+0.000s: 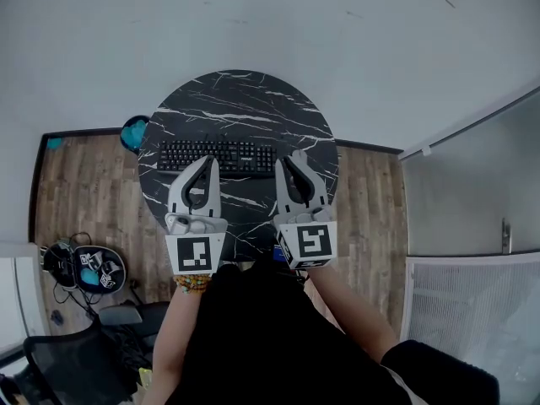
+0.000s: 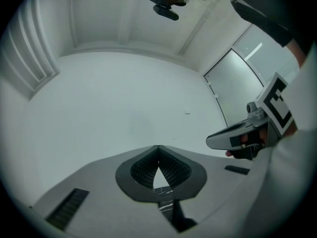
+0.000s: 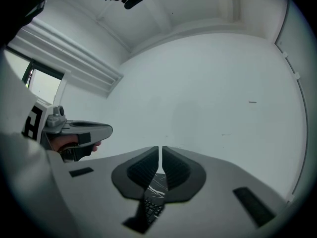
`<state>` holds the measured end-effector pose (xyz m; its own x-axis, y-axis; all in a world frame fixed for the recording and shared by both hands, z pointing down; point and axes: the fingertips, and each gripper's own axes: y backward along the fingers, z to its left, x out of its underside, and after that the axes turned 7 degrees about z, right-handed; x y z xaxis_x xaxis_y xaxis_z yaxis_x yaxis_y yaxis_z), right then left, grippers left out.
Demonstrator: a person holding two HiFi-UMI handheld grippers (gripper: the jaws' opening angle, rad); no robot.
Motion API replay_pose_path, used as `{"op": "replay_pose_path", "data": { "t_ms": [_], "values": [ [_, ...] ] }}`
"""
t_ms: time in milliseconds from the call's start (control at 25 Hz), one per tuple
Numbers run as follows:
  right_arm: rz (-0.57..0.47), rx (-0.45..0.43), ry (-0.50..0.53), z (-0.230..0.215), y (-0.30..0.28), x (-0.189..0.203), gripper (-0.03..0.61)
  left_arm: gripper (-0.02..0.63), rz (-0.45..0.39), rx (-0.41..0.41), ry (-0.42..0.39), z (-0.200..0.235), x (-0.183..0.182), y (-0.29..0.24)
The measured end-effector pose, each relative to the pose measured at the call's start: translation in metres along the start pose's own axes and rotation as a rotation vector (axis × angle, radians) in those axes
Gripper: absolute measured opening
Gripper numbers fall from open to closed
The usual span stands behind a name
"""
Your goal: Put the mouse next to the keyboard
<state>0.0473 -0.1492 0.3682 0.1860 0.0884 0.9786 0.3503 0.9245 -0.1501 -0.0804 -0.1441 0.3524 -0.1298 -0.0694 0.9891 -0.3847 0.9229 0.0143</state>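
A black keyboard [image 1: 216, 156] lies across the middle of the round black marble table [image 1: 245, 99]. No mouse shows in any view. My left gripper [image 1: 207, 159] is held over the keyboard's middle, its jaws shut tip to tip with nothing between them [image 2: 158, 147]. My right gripper [image 1: 295, 153] hangs just past the keyboard's right end, its jaws shut with only a thin slit and nothing in them [image 3: 161, 148]. Both gripper views point up at the white wall; a bit of table and keyboard [image 3: 150, 210] shows under the right jaws.
A teal object [image 1: 132, 132] sits on the wooden floor at the table's left edge. Cables and round gear [image 1: 84, 268] lie on the floor at lower left, beside a black chair [image 1: 76, 363]. A white wall stands behind and a glass partition [image 1: 472, 192] to the right.
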Motion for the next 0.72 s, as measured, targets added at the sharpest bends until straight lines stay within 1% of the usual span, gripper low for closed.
{"op": "replay_pose_path", "data": {
  "t_ms": [200, 320, 600, 720],
  "values": [
    [-0.001, -0.003, 0.004, 0.0020, 0.0004, -0.0004, 0.041, 0.009, -0.012, 0.001, 0.007, 0.0001, -0.0028, -0.0008],
    [0.000, 0.000, 0.006, 0.0015, 0.0008, 0.0002, 0.041, 0.009, -0.008, 0.005, -0.004, -0.0017, -0.0016, -0.0005],
    [0.005, 0.000, 0.004, 0.0011, 0.0016, 0.0041, 0.041, 0.009, 0.000, -0.004, 0.016, -0.0009, 0.0019, 0.0015],
    [0.006, 0.000, 0.004, 0.0004, 0.0023, 0.0040, 0.041, 0.009, 0.000, -0.002, -0.005, -0.0010, 0.0014, 0.0020]
  ]
}}
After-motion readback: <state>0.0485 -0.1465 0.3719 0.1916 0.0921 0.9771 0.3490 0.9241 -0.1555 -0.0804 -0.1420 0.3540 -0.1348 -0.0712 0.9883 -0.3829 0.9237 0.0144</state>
